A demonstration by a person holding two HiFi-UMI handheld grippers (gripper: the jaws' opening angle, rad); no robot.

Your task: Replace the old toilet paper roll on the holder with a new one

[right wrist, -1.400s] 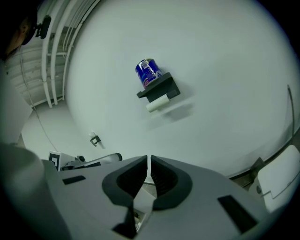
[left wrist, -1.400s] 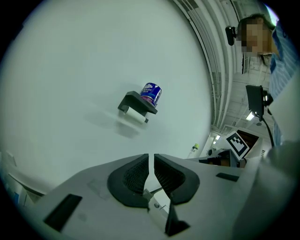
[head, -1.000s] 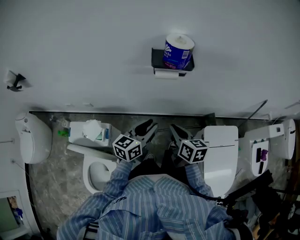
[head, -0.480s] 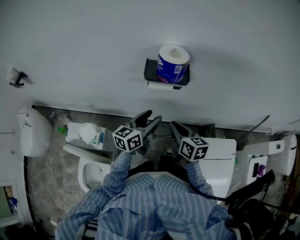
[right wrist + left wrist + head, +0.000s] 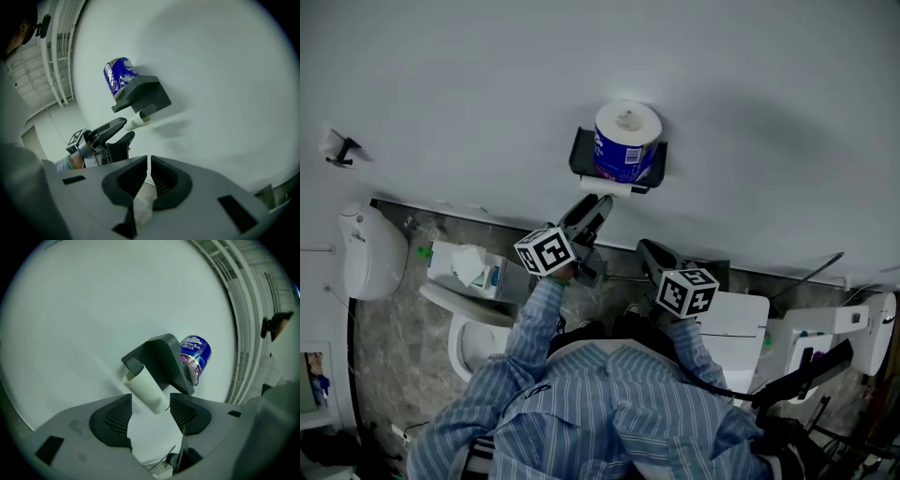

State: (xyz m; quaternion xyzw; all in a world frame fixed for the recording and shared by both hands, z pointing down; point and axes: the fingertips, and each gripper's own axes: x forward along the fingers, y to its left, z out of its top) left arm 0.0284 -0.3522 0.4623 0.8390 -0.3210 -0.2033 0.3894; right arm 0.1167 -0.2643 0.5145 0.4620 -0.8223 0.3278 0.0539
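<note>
A dark wall holder (image 5: 584, 161) carries a blue-wrapped new roll (image 5: 626, 141) standing on its shelf. Under the shelf hangs the old roll, a bare pale tube (image 5: 619, 188). My left gripper (image 5: 598, 204) points level at the wall just below the holder. In the left gripper view its jaws (image 5: 151, 399) stand open, and the free end of the tube (image 5: 145, 391) reaches between the fingertips without the pads pressing on it. My right gripper (image 5: 649, 251) hangs lower and to the right, shut and empty (image 5: 149, 161). From there I see the new roll (image 5: 119, 77), holder (image 5: 143, 96) and left gripper (image 5: 112, 133).
Below, a toilet bowl (image 5: 473, 328) stands at the left with a tissue box (image 5: 473, 267) behind it. A white lidded fixture (image 5: 736, 328) sits at the right, another white fixture (image 5: 370, 253) at the far left. A small hook (image 5: 337, 148) sticks from the bare wall.
Both grippers have moved up toward the wall holder. The left one has gone farther and now reaches the hanging tube, with its jaws wider apart. The right stays shut.
</note>
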